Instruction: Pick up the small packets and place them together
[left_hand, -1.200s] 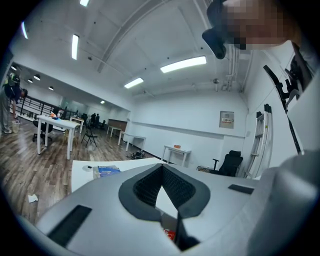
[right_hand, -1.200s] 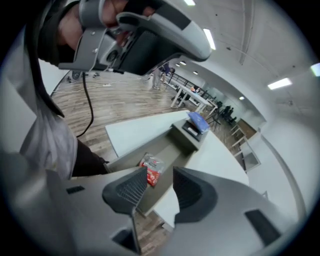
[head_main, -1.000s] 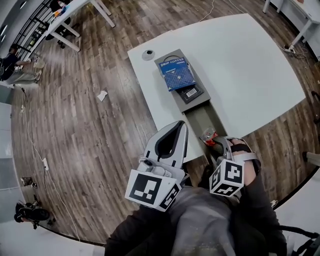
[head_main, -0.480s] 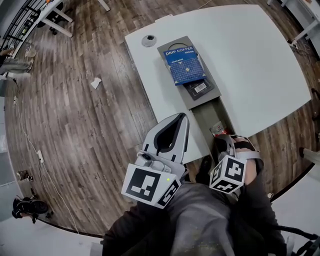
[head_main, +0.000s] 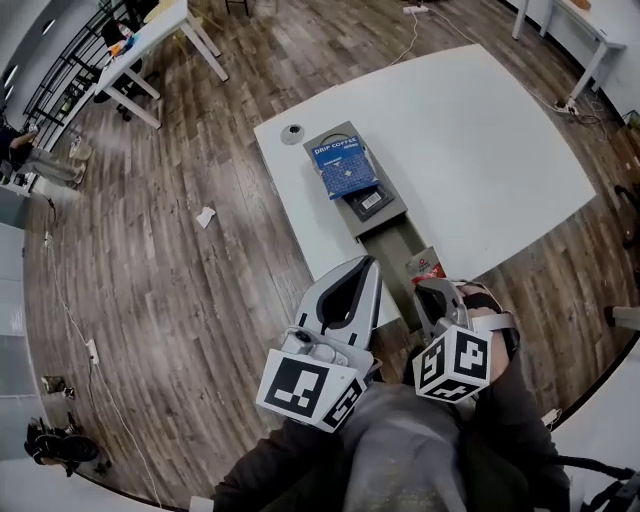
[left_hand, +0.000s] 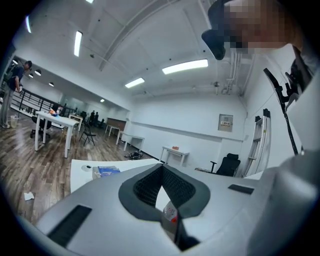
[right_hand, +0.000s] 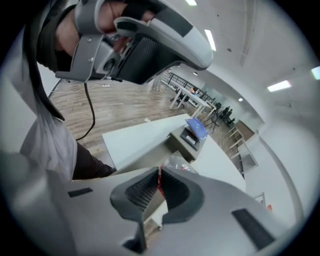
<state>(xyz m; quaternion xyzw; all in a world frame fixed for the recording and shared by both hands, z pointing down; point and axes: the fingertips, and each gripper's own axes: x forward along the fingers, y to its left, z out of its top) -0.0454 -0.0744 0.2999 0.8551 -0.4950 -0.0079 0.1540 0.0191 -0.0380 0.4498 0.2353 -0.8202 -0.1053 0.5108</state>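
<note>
The right hand-held gripper (head_main: 431, 287)'s ribbed black jaws have just been closing and now pinch a small crinkly packet (right_hand: 176, 162) with red print over the near end of the long grey tray (head_main: 398, 243) on the smooth white surface (head_main: 480, 150). The left hand-held gripper (head_main: 367, 263) is closed and empty.

Far end: blue box (head_main: 343, 168) and black packet (head_main: 366, 202) are filling the grey tray (head_main: 395, 245).
Near end: small packet (head_main: 424, 266) is hanging above the bare tray floor.
Right side: white table (head_main: 480, 150) is lying open.
</note>
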